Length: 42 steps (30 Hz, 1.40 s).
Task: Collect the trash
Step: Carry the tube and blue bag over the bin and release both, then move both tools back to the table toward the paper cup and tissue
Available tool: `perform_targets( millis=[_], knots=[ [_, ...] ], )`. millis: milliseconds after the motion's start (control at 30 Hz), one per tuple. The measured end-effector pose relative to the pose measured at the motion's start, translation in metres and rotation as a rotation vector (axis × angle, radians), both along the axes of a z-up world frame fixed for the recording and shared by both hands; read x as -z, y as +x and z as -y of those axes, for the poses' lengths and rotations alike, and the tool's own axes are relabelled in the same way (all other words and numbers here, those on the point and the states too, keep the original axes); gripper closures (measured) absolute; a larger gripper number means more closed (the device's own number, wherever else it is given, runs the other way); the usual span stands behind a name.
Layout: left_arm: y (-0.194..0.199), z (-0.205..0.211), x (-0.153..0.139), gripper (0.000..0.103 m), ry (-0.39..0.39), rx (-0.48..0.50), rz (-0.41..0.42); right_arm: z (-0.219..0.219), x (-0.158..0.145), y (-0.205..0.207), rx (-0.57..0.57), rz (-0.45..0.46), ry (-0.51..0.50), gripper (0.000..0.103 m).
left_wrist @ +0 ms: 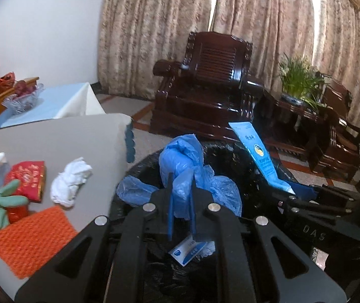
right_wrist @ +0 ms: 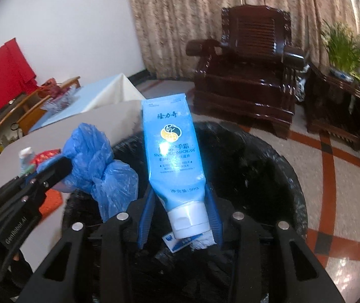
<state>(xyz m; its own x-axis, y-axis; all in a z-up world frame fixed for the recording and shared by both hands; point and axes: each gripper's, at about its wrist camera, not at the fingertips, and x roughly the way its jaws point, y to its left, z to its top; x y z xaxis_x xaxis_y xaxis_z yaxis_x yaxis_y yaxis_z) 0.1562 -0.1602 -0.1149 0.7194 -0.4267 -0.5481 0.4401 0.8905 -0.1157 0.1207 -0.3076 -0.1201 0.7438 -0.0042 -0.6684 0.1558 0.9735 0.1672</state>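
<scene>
I hold both loads straight above the black-lined bin [right_wrist: 268, 156]: left tongs [left_wrist: 181, 189] pinch the blue bag [left_wrist: 187, 166], right tongs [right_wrist: 180, 202] clamp the upright hand-cream tube [right_wrist: 172, 151], so release drops them in

Left hand-held gripper [left_wrist: 181, 192]: pitched downward, jaws nearly closed, blue pads clamping a crumpled plastic bag [left_wrist: 187, 166]. Right hand-held gripper [right_wrist: 180, 202]: pitched downward beside the left one, jaws partly apart, pads gripping a hand cream tube [right_wrist: 172, 151] near its cap.
</scene>
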Motion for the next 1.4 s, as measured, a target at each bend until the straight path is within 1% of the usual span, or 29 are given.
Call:
perform_targets(
  millis=[33, 67, 100, 133, 167, 200, 233, 267, 300, 333, 367, 400, 433, 467, 633, 733, 867, 1000, 1167, 1400],
  knots=[
    [0.002, 0.002, 0.002, 0.088, 0.001, 0.005, -0.009, 0.003, 0.003, 0.002, 0.005, -0.013, 0.0, 0.063],
    [0.004, 0.002, 0.005, 0.08, -0.003, 0.008, -0.021, 0.005, 0.006, 0.003, 0.01, -0.021, -0.002, 0.06],
    [0.006, 0.002, 0.007, 0.072, -0.005, 0.008, -0.033, 0.007, 0.009, 0.004, 0.019, -0.027, -0.007, 0.051],
    [0.008, 0.0, 0.008, 0.062, -0.01, 0.005, -0.041, 0.008, 0.011, 0.003, 0.027, -0.029, -0.012, 0.047],
    [0.007, -0.001, 0.009, 0.06, -0.008, 0.0, -0.04, 0.009, 0.011, 0.002, 0.037, -0.026, -0.017, 0.039],
    [0.008, -0.003, 0.01, 0.059, -0.003, -0.003, -0.038, 0.01, 0.012, 0.001, 0.046, -0.025, -0.022, 0.034],
    [0.008, -0.007, 0.01, 0.054, 0.004, -0.01, -0.037, 0.011, 0.011, 0.0, 0.053, -0.024, -0.025, 0.032],
    [0.008, -0.01, 0.01, 0.05, 0.005, -0.019, -0.035, 0.012, 0.01, 0.0, 0.056, -0.022, -0.028, 0.027],
    [0.008, -0.014, 0.008, 0.048, 0.007, -0.031, -0.03, 0.012, 0.009, 0.0, 0.06, -0.02, -0.031, 0.021],
    [0.008, -0.019, 0.006, 0.043, 0.01, -0.043, -0.024, 0.011, 0.007, 0.0, 0.065, -0.012, -0.034, 0.018],
    [0.007, -0.025, 0.003, 0.036, 0.018, -0.06, -0.009, 0.01, 0.005, -0.001, 0.068, -0.001, -0.035, 0.012],
    [0.006, -0.029, -0.001, 0.031, 0.027, -0.077, 0.006, 0.009, 0.003, -0.002, 0.069, 0.009, -0.034, 0.008],
    [0.004, -0.037, -0.005, 0.023, 0.037, -0.101, 0.027, 0.007, 0.0, -0.001, 0.067, 0.02, -0.031, 0.006],
    [0.002, -0.043, -0.008, 0.019, 0.04, -0.114, 0.04, 0.006, -0.002, 0.0, 0.066, 0.028, -0.028, 0.006],
    [-0.004, -0.079, -0.029, 0.014, 0.049, -0.191, 0.083, -0.013, -0.012, 0.007, 0.036, 0.06, -0.002, 0.006],
    [-0.008, -0.105, -0.04, 0.013, 0.06, -0.248, 0.111, -0.034, -0.019, 0.012, -0.009, 0.081, 0.001, 0.006],
    [-0.013, -0.142, -0.048, 0.013, 0.074, -0.332, 0.122, -0.068, -0.026, 0.022, -0.082, 0.108, 0.001, 0.006],
    [-0.018, -0.177, -0.05, 0.013, 0.106, -0.41, 0.136, -0.103, -0.031, 0.033, -0.15, 0.127, 0.001, 0.006],
    [-0.02, -0.214, -0.046, 0.013, 0.138, -0.495, 0.136, -0.15, -0.03, 0.048, -0.238, 0.149, -0.03, 0.006],
    [-0.006, -0.248, -0.028, 0.013, 0.13, -0.57, 0.098, -0.203, -0.021, 0.074, -0.314, 0.161, -0.053, 0.006]
  ],
)
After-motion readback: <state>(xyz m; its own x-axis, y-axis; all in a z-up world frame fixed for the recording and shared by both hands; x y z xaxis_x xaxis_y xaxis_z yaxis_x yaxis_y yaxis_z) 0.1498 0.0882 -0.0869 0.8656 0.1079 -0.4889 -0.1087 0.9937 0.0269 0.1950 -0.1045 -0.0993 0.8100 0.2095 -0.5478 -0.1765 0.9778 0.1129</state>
